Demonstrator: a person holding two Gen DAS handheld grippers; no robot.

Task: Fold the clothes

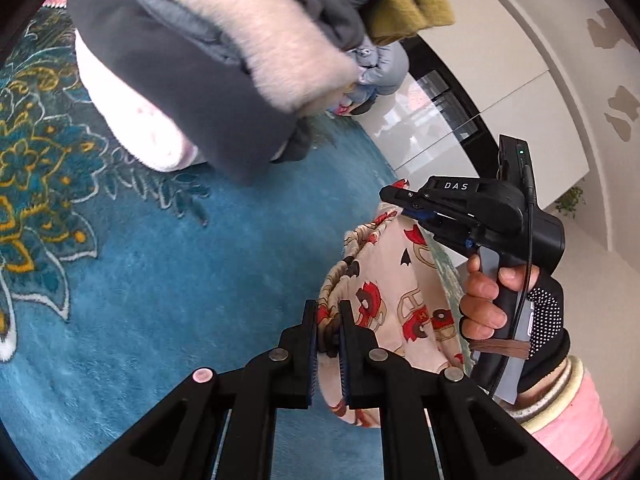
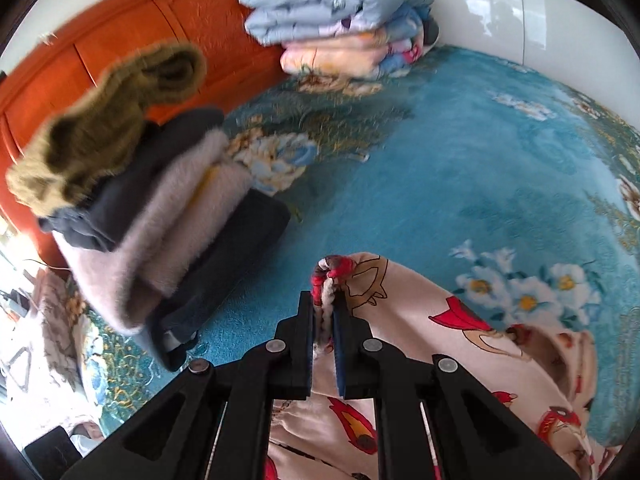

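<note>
garment (image 1: pixel 384 280) with red cars clamped by two hand-held grippers, left (image 1: pixel 329 332) and right (image 2: pixel 325 312); two folded stacks (image 2: pixel 160 216) nearby

Left wrist: close, angled down along its tool (image 1: pixel 328 344).
Right wrist: steeper, close.
Shared: printed garment (image 2: pixel 460 344), blue carpet (image 1: pixel 180 260).

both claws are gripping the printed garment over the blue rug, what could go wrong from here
1. Both the left claw and the right claw pinch only a bunched edge of the garment, so it may slip free.
2. The garment hangs crumpled, so it may land creased on the rug.
3. The folded stack sits close and leans unevenly; swinging cloth could topple it.
</note>
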